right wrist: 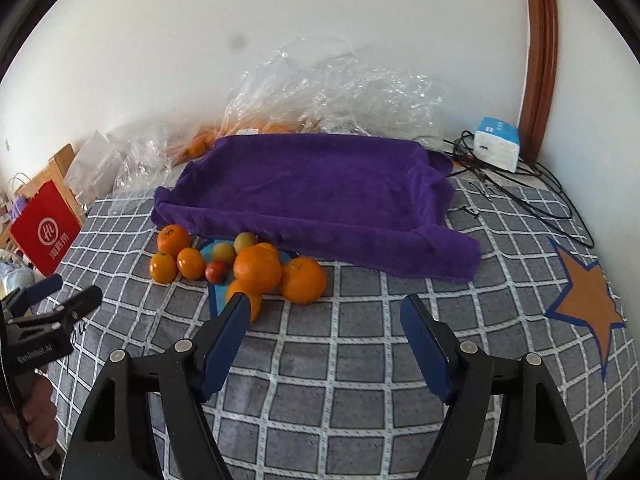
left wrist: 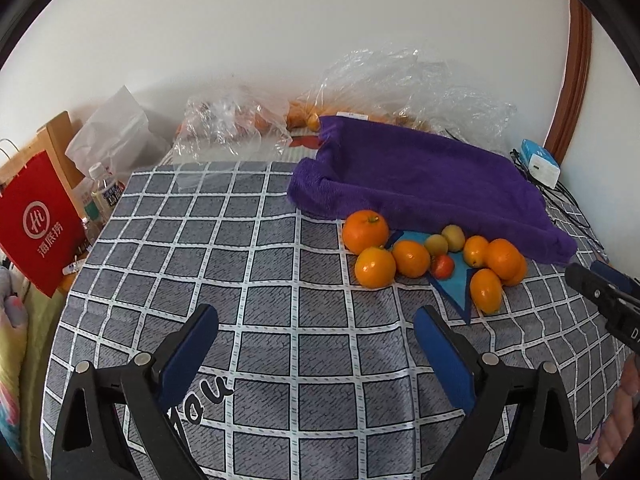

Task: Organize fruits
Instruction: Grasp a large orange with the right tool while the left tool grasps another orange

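A pile of oranges [left wrist: 411, 258] lies on the grey checked cloth [left wrist: 256, 264], with two small yellow-green fruits [left wrist: 436, 244] and one small red fruit [left wrist: 443, 266] among them. The pile touches the front edge of a purple towel [left wrist: 420, 176] shaped like a shallow tray. My left gripper [left wrist: 316, 314] hangs open over bare cloth, left of and nearer than the pile. My right gripper [right wrist: 325, 301] is open too, nothing between its fingers; its left fingertip overlaps the nearest orange [right wrist: 256, 304] in the view. The largest oranges [right wrist: 257, 268] sit just beyond it, before the towel [right wrist: 312, 188].
Clear plastic bags [right wrist: 340, 88] holding more oranges lie against the wall behind the towel. A red paper bag [left wrist: 36, 224] and bottles [left wrist: 106, 190] stand off the left edge. A white box [right wrist: 498, 144] with black cables sits back right. An orange star [right wrist: 584, 300] marks the cloth.
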A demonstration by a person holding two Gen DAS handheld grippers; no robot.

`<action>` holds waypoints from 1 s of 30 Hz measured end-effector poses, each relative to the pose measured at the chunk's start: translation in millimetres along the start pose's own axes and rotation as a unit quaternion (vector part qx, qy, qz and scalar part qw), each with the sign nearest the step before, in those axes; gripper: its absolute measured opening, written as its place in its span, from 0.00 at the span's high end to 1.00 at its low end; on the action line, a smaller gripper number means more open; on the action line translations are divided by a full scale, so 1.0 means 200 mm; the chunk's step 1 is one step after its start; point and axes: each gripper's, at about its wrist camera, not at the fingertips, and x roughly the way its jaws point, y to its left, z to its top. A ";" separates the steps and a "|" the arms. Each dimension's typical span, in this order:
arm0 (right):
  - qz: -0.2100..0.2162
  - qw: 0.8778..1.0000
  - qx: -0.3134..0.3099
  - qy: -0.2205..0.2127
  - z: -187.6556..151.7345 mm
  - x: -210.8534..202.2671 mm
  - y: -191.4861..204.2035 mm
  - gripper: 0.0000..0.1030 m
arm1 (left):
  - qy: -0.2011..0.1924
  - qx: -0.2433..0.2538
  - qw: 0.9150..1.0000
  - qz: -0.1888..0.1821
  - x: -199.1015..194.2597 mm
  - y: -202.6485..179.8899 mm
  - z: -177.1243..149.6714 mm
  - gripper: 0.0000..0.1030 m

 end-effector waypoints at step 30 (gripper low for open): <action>-0.021 0.999 -0.033 0.032 -0.03 0.19 -0.03 0.63 | 0.043 -0.027 0.994 -0.099 0.41 -0.08 0.08 0.30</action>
